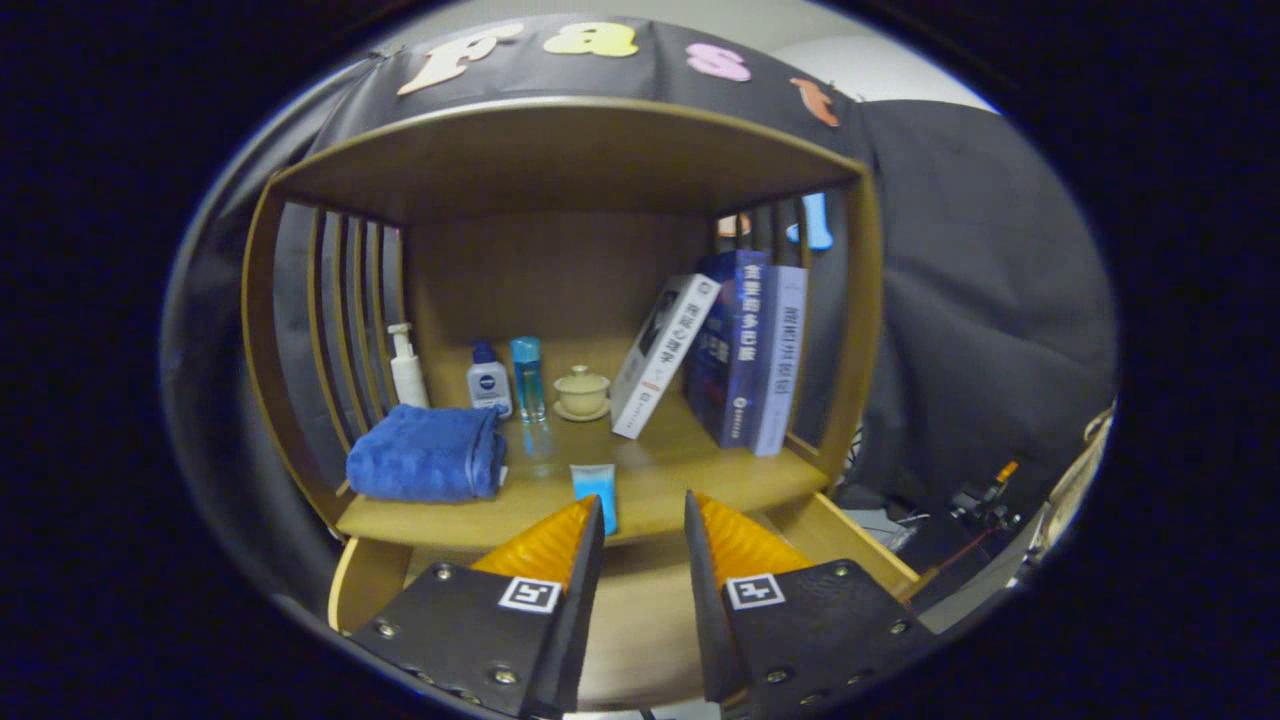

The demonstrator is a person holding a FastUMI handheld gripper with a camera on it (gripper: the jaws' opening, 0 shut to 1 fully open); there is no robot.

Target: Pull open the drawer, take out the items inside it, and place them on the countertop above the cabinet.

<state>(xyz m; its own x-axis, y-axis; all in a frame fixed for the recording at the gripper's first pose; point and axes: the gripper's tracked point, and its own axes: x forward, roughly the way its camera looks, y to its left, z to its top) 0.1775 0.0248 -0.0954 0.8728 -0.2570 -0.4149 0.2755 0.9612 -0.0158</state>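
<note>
Wooden cabinet (560, 160), countertop (690, 470) holding blue towel (425, 455), bottles, lidded cup (581, 391), leaning books (735, 350). Blue tube (595, 492) at front edge, just ahead of fingers. Drawer (640, 600) pulled open below. Gripper (643, 515) fingers parted, empty.

Gripper (644, 520): dark screwed plates, each bearing a square marker.

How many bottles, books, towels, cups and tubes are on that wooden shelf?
Bottles: 3 (white pump bottle, small white bottle, blue bottle)
Books: 3 (white book, dark blue book, pale book)
Towels: 1 (blue towel)
Lidded cups: 1 (lidded cup)
Tubes: 1 (blue tube)
Total: 9
</note>
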